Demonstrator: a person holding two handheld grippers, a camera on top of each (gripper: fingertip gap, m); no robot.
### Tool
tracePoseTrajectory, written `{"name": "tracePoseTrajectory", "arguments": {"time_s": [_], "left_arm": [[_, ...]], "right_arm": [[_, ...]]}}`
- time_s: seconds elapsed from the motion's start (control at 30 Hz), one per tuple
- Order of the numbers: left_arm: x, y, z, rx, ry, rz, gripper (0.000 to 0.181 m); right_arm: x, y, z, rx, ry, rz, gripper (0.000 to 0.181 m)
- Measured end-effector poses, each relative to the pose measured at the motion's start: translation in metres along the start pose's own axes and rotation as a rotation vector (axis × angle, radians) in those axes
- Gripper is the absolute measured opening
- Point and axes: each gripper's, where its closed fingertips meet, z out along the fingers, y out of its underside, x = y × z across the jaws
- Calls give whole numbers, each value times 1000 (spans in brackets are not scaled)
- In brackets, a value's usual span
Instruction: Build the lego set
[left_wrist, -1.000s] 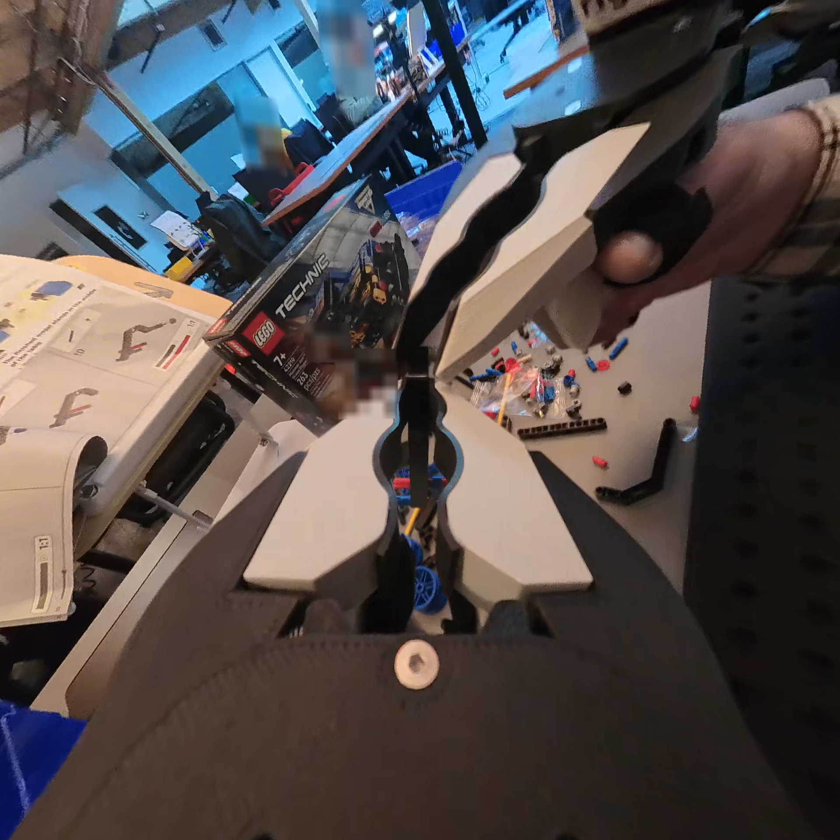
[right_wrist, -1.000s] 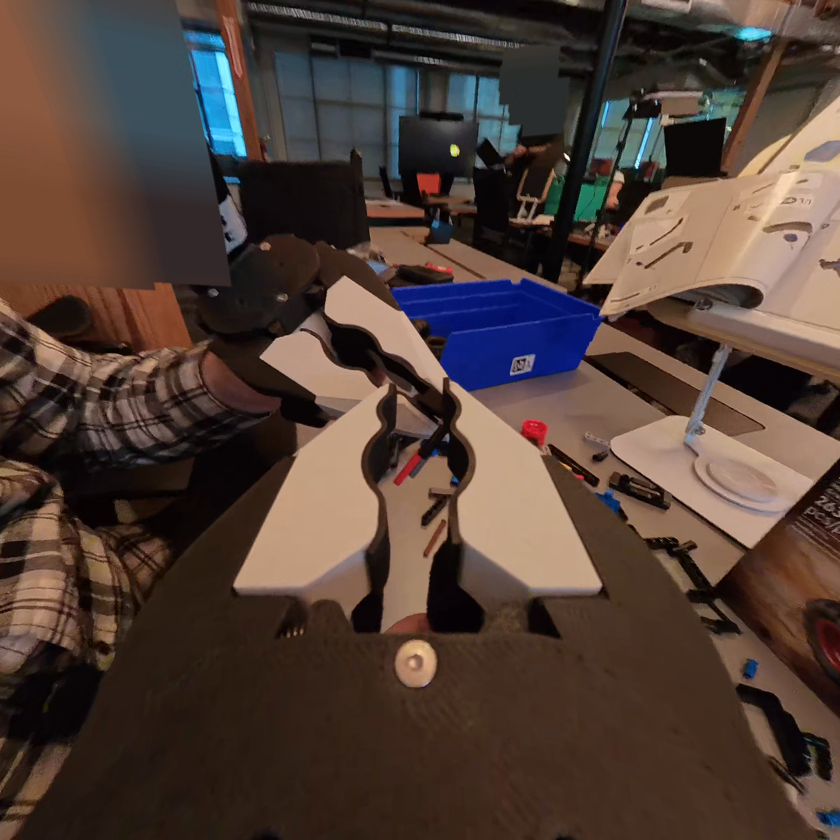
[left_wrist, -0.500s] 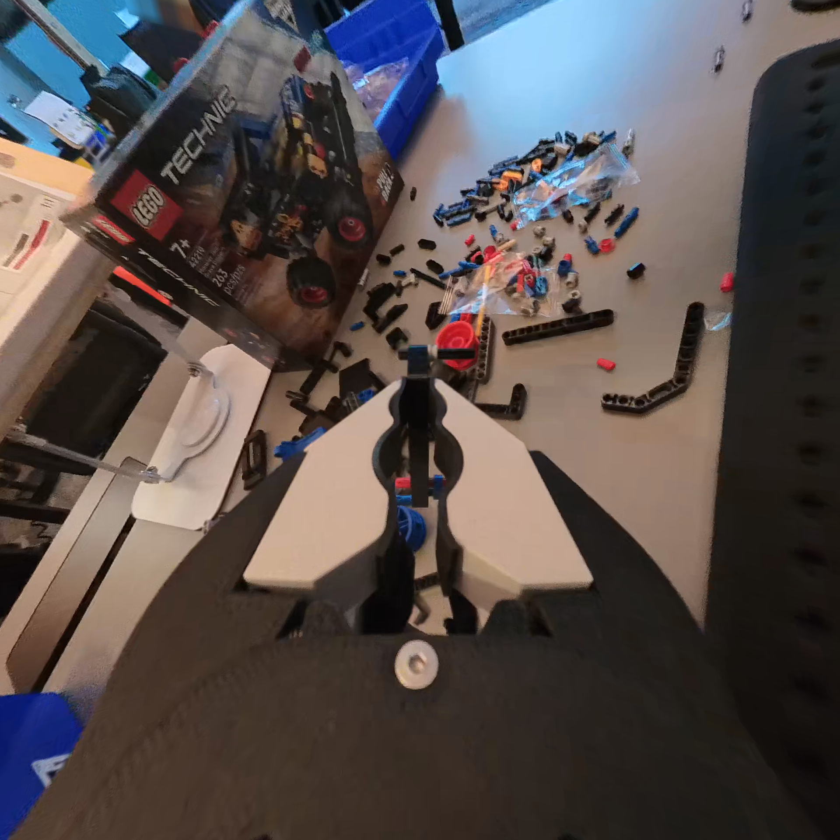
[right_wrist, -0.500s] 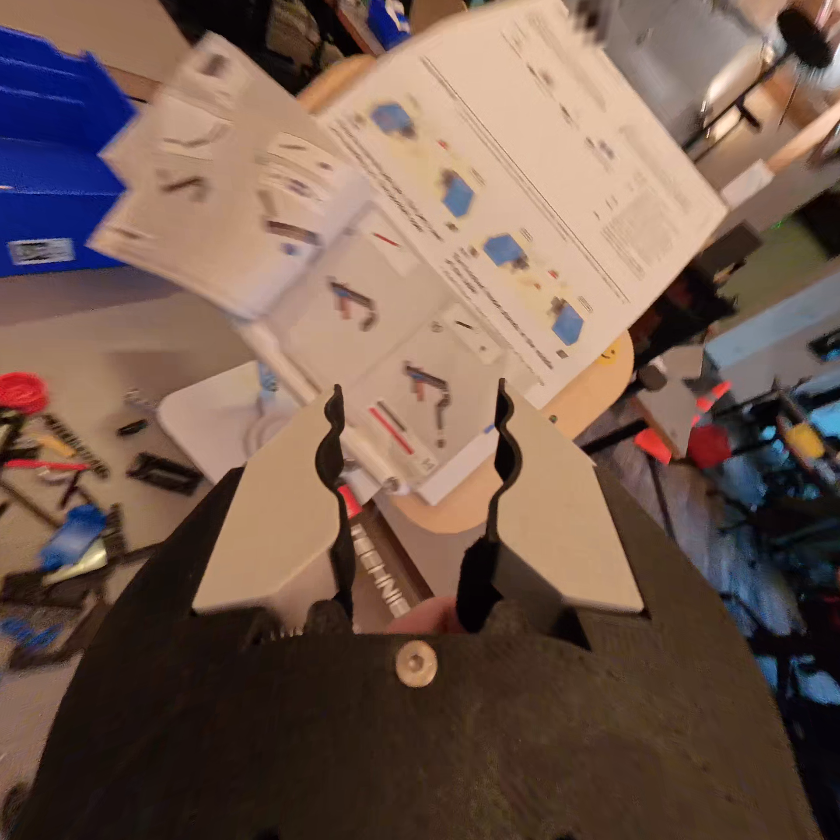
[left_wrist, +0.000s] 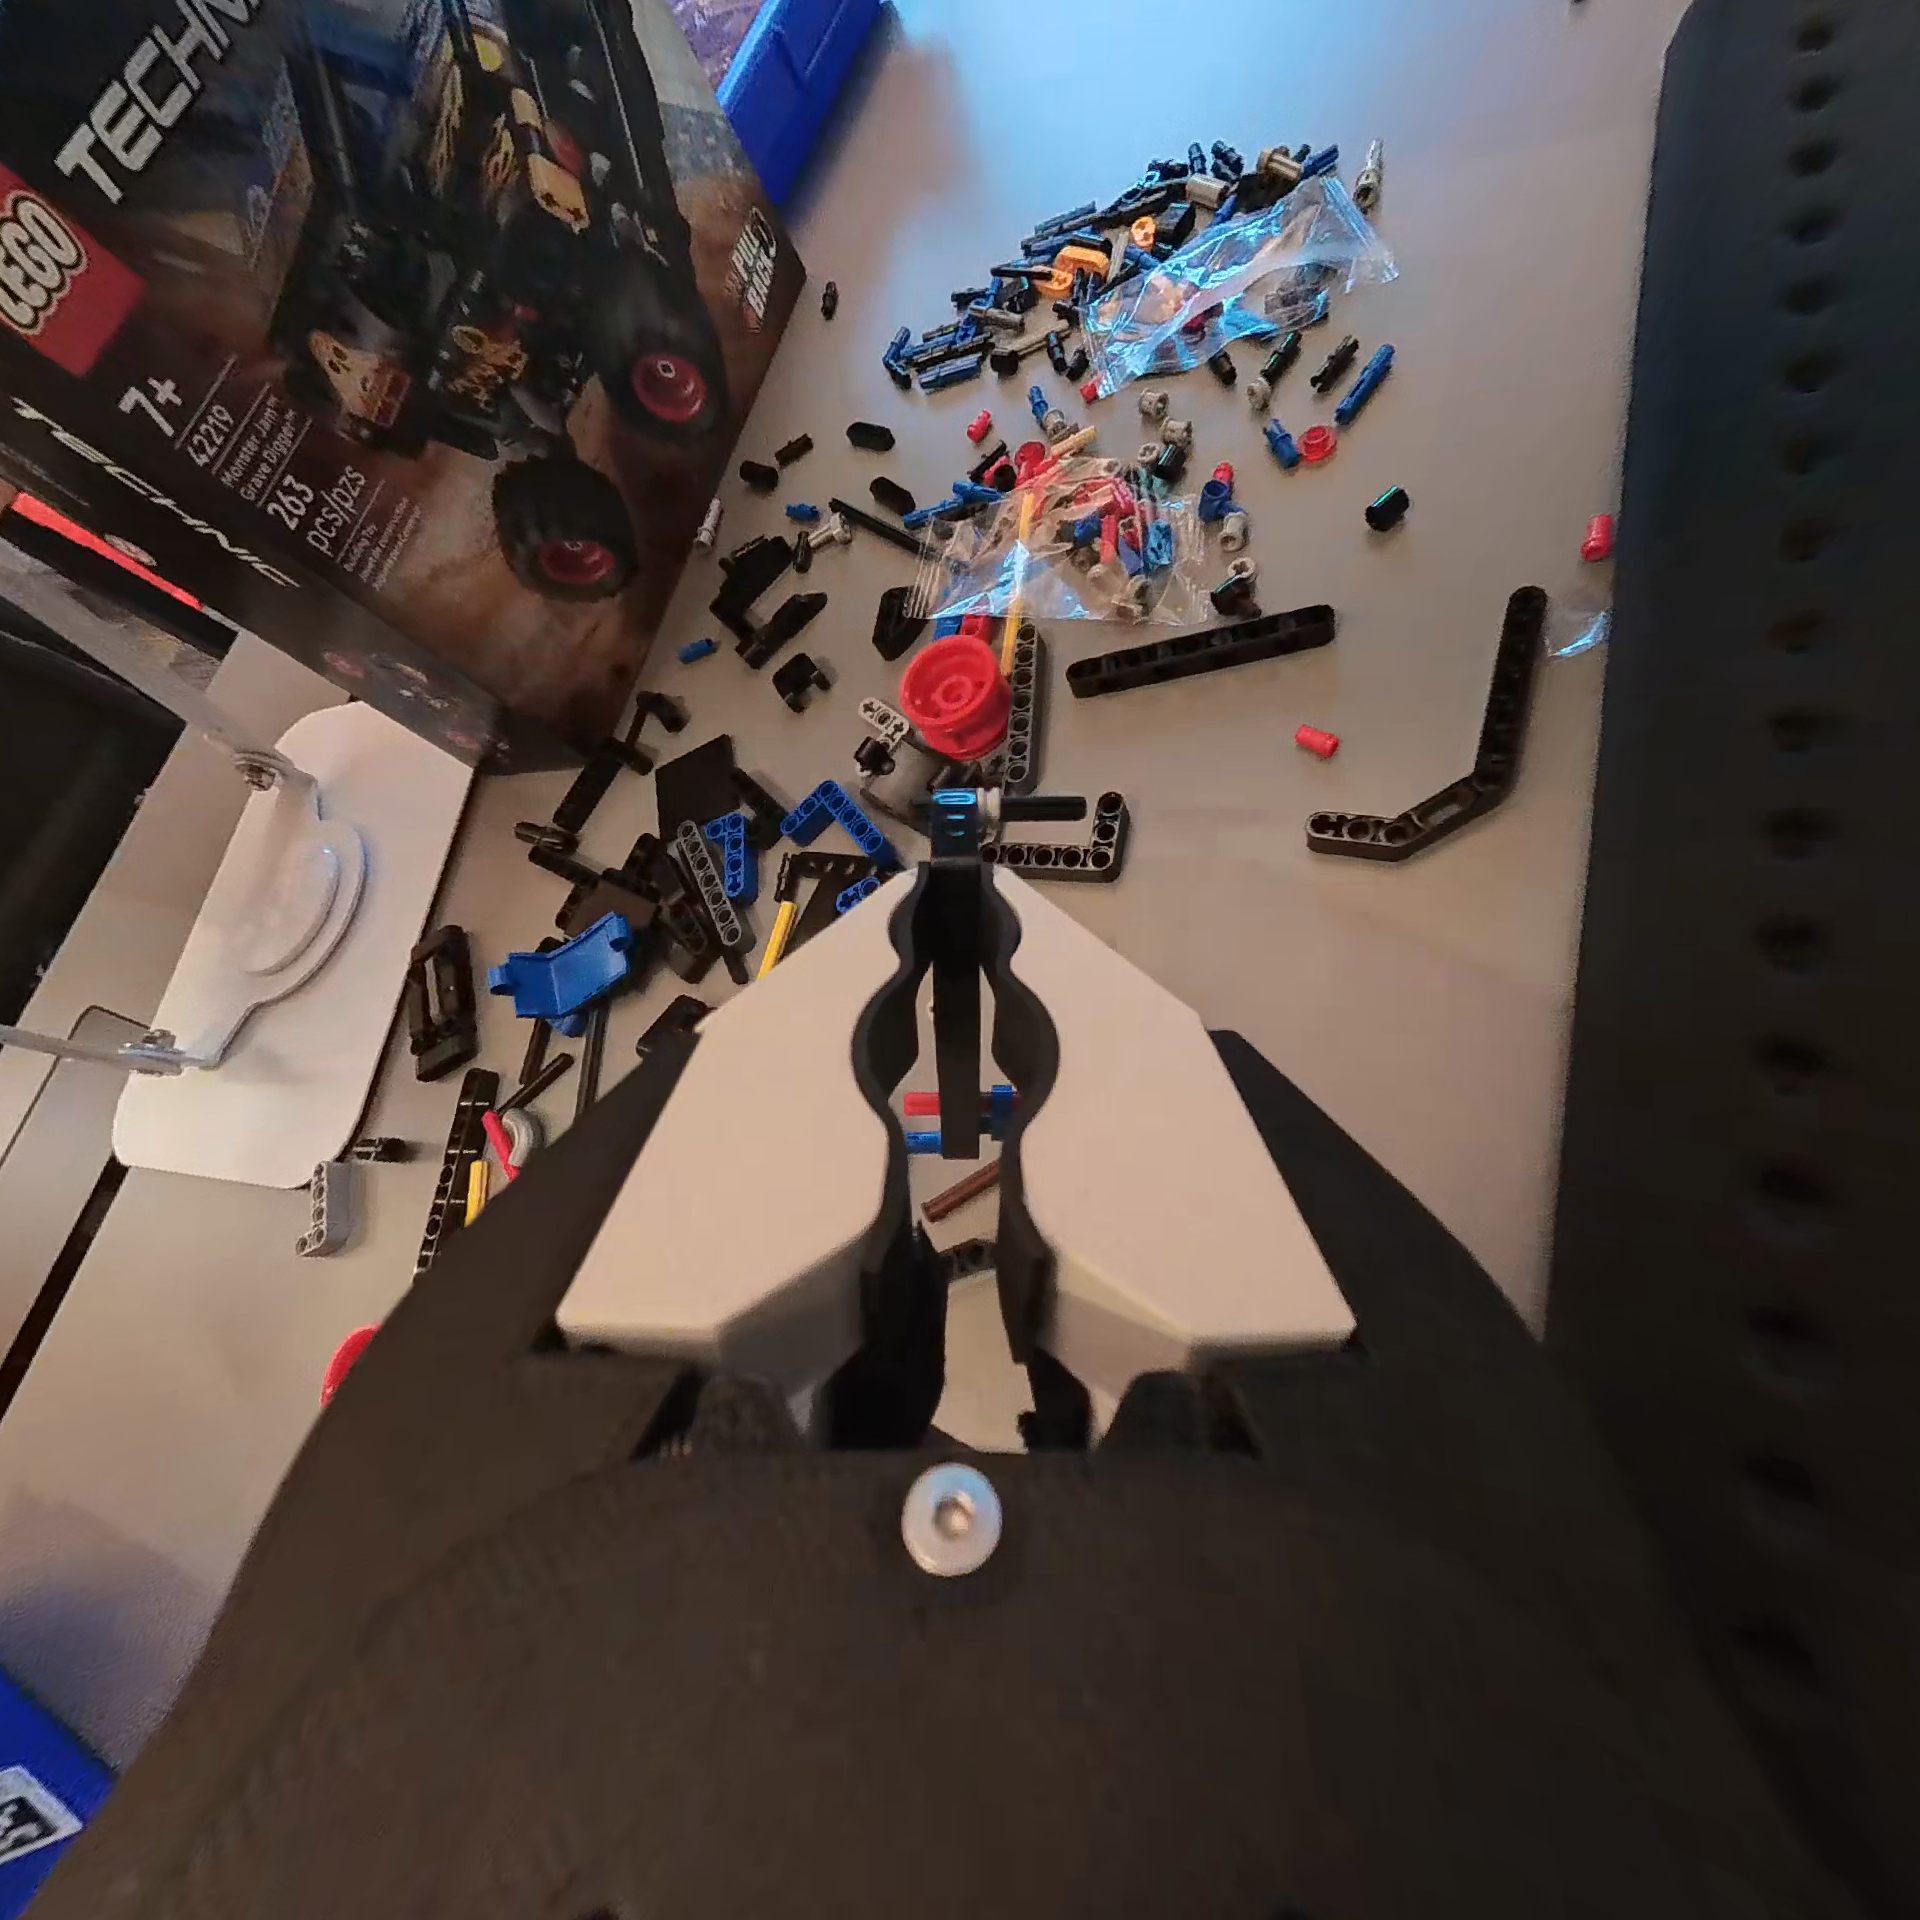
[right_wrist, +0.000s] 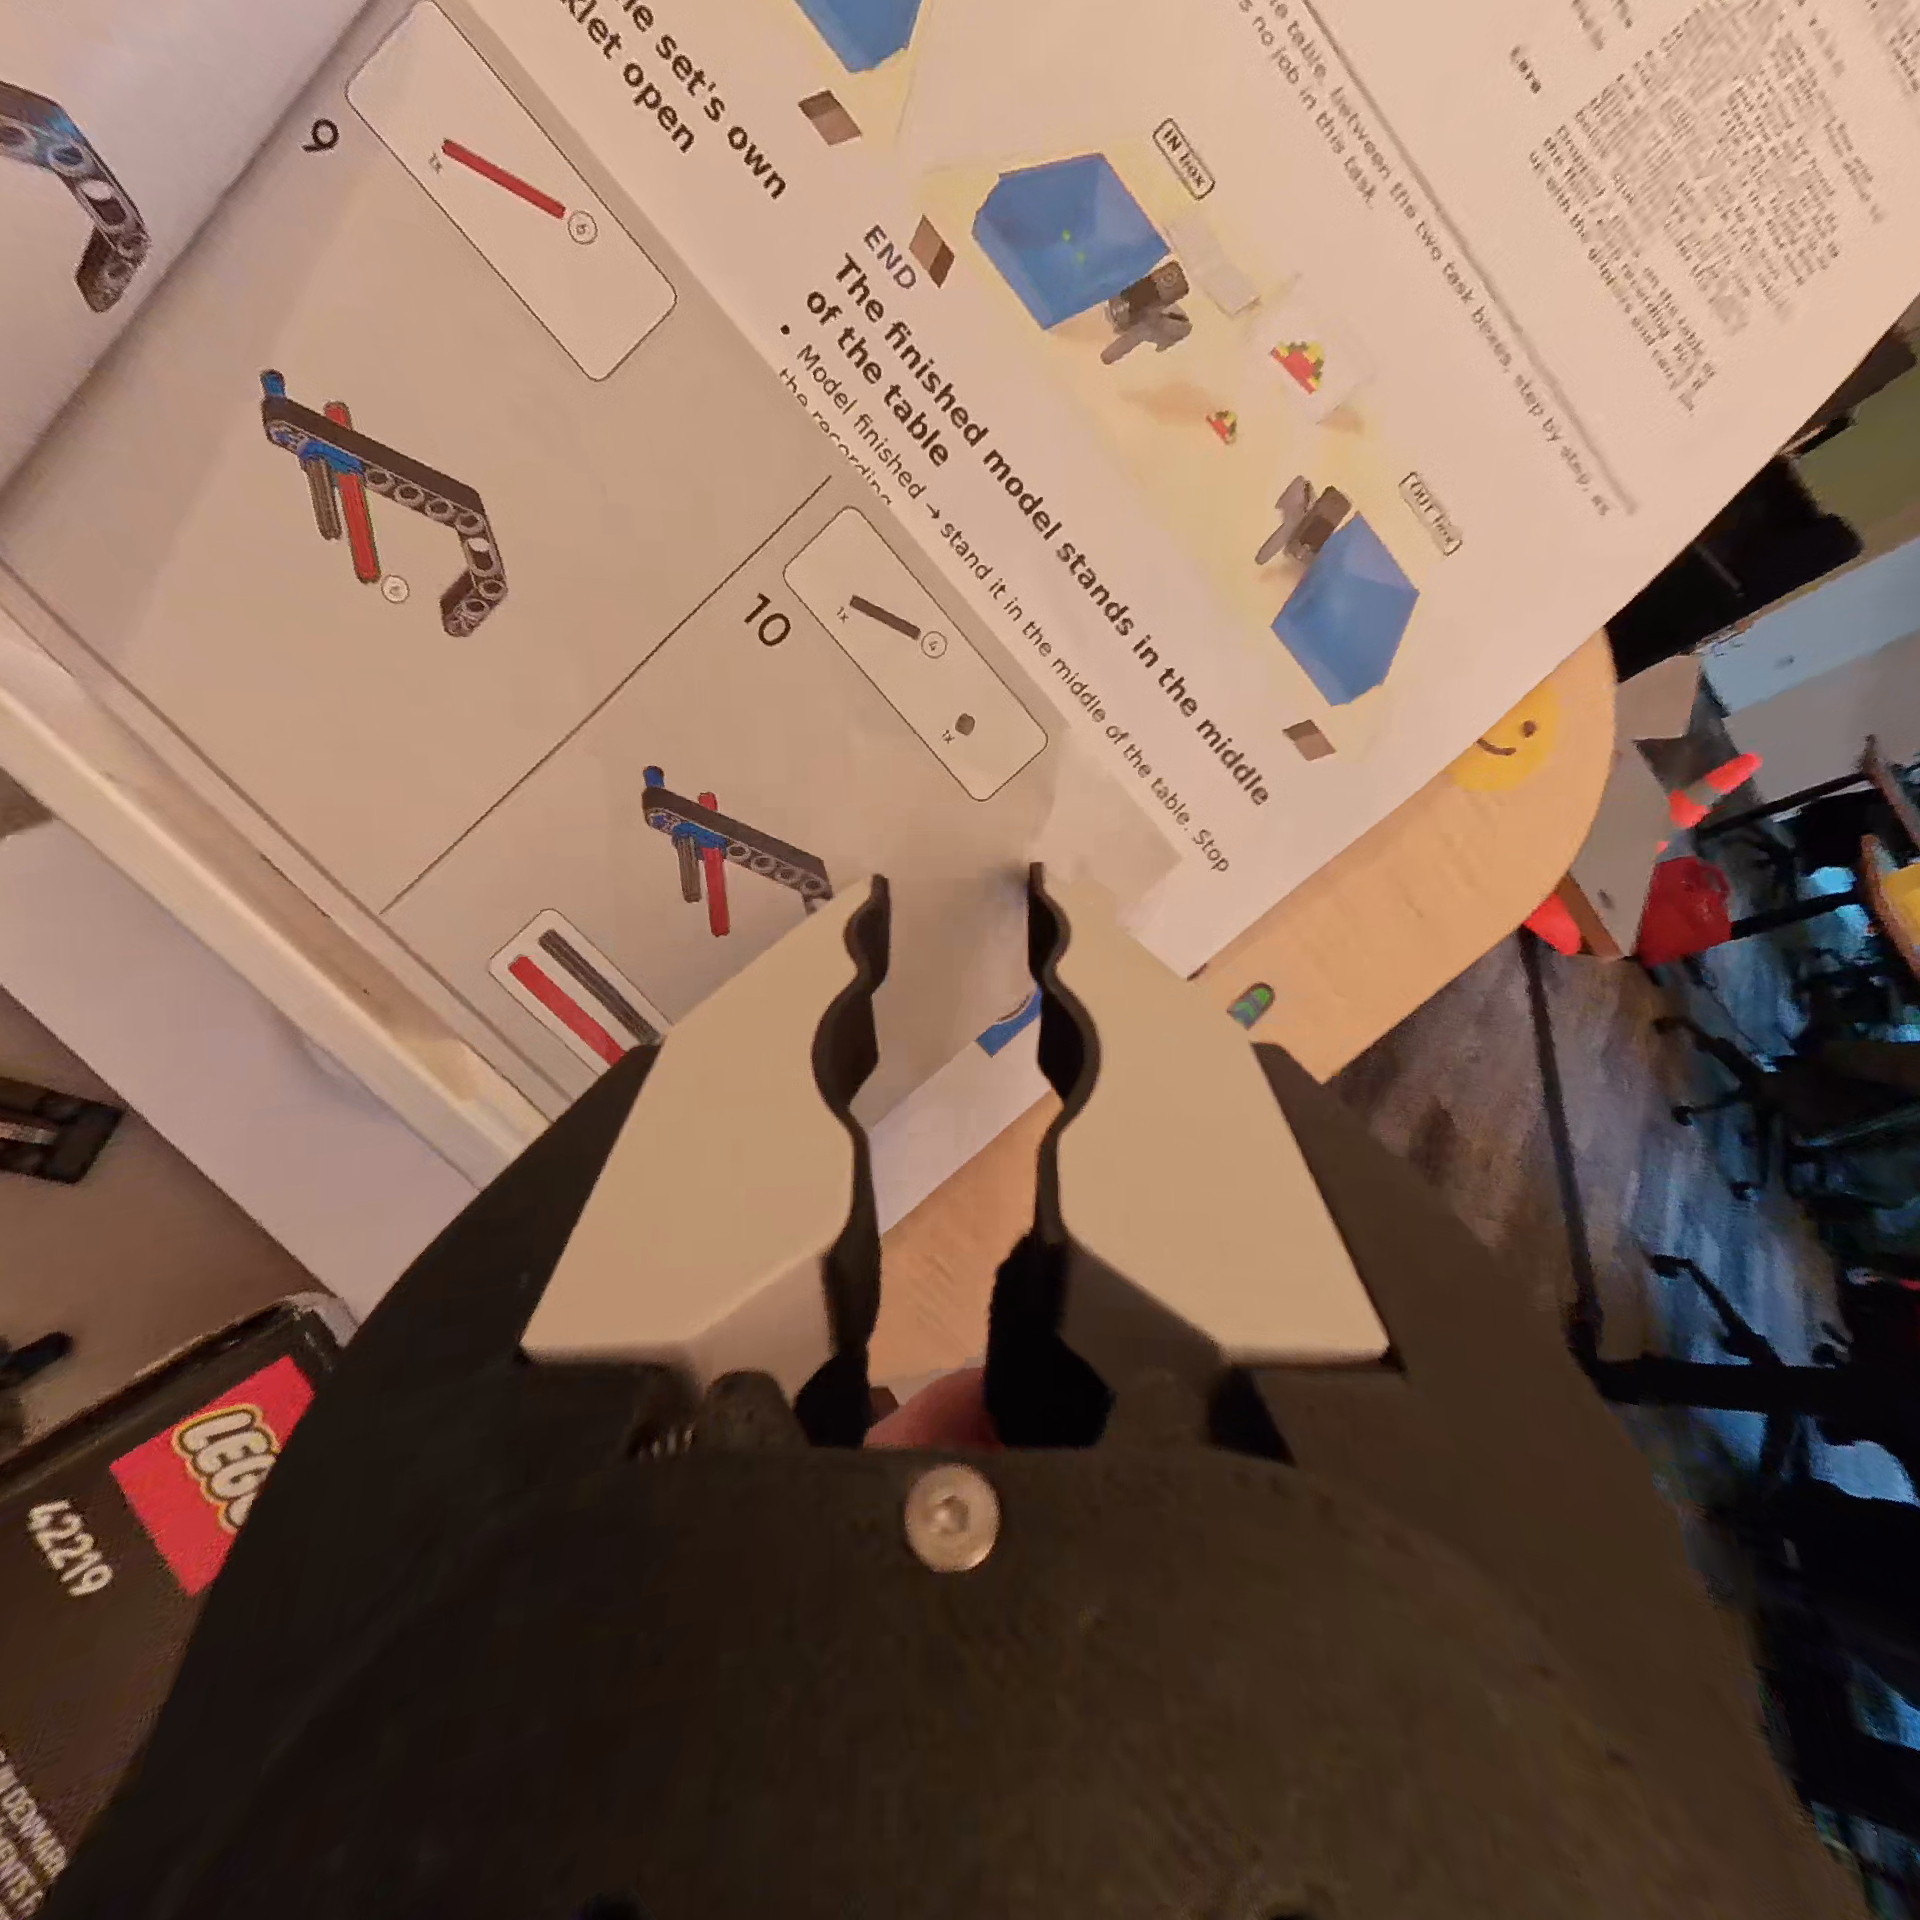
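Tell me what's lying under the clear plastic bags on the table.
Beneath the nearer clear plastic bag sit small red, blue and grey pins plus a yellow axle. The farther bag covers similar small pieces. Anything flat under them is hidden by glare.

surface: grey table top (left_wrist: 1299, 997) with cool light falling on its 12 o'clock end | mat: dark perforated mat (left_wrist: 1766, 727) along 3 o'clock | furniture: round light-wood tabletop (right_wrist: 1434, 883) at 2 o'clock | floor: grey carpet (right_wrist: 1475, 1122) beneath (dim, blurred) | clutter: dark stands (right_wrist: 1766, 935) at 3 o'clock
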Motion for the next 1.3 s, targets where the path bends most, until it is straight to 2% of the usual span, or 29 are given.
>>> {"name": "tracePoseTrajectory", "arguments": {"time_s": [0.03, 0.07, 0.27, 0.47, 0.5, 0.53, 0.6, 0.63, 0.7, 0.87, 0.97, 1.13, 1.2, 1.3], "left_arm": [[1, 0, 1, -4, 3, 1, 5], [2, 2, 1, -13, 8, 4, 5], [6, 7, 3, -59, 41, -9, 5], [9, 9, 9, -77, 54, 3, 5], [9, 10, 9, -79, 55, 0, 5], [9, 11, 9, -83, 56, -1, 5], [10, 13, 9, -90, 61, -3, 5], [10, 13, 9, -90, 61, -5, 5], [10, 13, 10, -92, 65, -8, 5], [11, 17, 11, -104, 72, -11, 6], [12, 17, 12, -105, 76, -14, 5], [13, 20, 14, -119, 81, -15, 5], [12, 20, 14, -120, 81, -16, 5], [12, 21, 15, -122, 81, -16, 6]], "right_arm": [[-2, -1, 1, 12, -13, 3, 20], [-3, -3, 0, 27, -13, -4, 23], [15, -4, -2, 35, 1, 29, 71], [6, -4, -3, 45, -25, -25, 20], [5, -4, -3, 45, -22, -23, 20], [8, -4, -3, 49, -5, -17, 28], [14, -4, -2, 55, 17, 11, 62], [15, -3, -2, 56, 12, 20, 70], [13, 1, 0, 36, -8, 41, 70], [7, -2, 1, 58, 13, -2, 48], [5, -1, 3, 51, 9, -15, 42], [-4, -6, 4, 64, -31, -30, 6], [-7, -7, 3, 67, -41, -38, 0], [-15, -14, -6, 102, -107, 1, 0]]}}
